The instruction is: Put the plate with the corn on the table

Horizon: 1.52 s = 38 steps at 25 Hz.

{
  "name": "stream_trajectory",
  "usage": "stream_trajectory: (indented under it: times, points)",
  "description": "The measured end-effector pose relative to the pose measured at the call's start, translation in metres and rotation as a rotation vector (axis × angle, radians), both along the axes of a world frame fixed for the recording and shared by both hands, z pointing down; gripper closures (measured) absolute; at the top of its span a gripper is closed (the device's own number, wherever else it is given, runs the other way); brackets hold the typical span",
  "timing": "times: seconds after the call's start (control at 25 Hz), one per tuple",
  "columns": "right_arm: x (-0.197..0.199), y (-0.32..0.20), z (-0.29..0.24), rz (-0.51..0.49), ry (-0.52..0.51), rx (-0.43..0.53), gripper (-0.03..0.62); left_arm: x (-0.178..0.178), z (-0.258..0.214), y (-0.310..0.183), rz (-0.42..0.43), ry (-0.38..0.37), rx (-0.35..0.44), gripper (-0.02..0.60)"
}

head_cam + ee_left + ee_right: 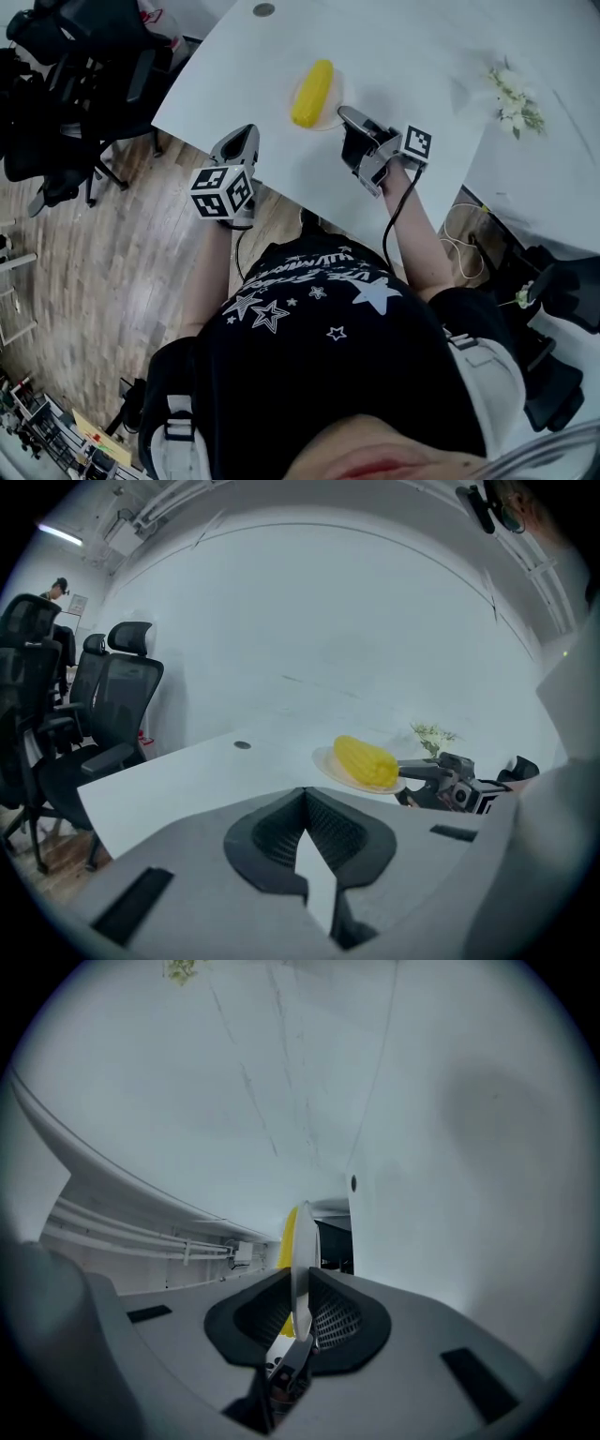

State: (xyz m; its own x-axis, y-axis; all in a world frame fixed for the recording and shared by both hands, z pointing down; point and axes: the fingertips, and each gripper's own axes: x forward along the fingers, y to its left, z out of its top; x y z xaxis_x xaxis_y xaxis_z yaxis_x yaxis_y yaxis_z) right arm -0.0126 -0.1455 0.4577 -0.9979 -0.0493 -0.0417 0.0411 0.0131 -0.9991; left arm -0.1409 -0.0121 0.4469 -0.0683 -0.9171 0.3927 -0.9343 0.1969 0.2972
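Observation:
A yellow corn cob point(312, 93) lies on a small pale plate point(334, 94) over the white table point(403, 47), near its front edge. My right gripper point(345, 114) is shut on the plate's near rim. In the right gripper view the rim point(298, 1251) stands edge-on between the pads, with the corn point(284, 1237) behind it. The left gripper view shows the corn point(366, 759) and plate point(326, 761) low over the table; I cannot tell whether the plate touches it. My left gripper point(246, 133) hangs at the table's edge, shut and empty point(304, 803).
A sprig of white flowers point(514, 101) lies at the table's far right. A round cable hole point(263, 9) sits at the back. Black office chairs point(66, 94) stand on the wooden floor to the left. The person's body fills the lower head view.

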Motion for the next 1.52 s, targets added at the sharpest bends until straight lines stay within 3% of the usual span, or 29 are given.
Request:
stream_trajectory:
  times: [0.4,1.08,1.52]
  points:
    - [-0.018,-0.045,0.004,0.035,-0.010,0.014,0.542,-0.021,-0.002,-0.037,0.024,-0.039,-0.032,0.577]
    - [-0.059,-0.097,0.015,0.288,0.044,0.044,0.539,-0.096,0.008,-0.155,0.302,-0.019,-0.019,0.577]
    - [-0.107,-0.135,0.025,0.394,0.064,0.058,0.539,-0.151,0.030,-0.221,0.428,-0.018,-0.030,0.577]
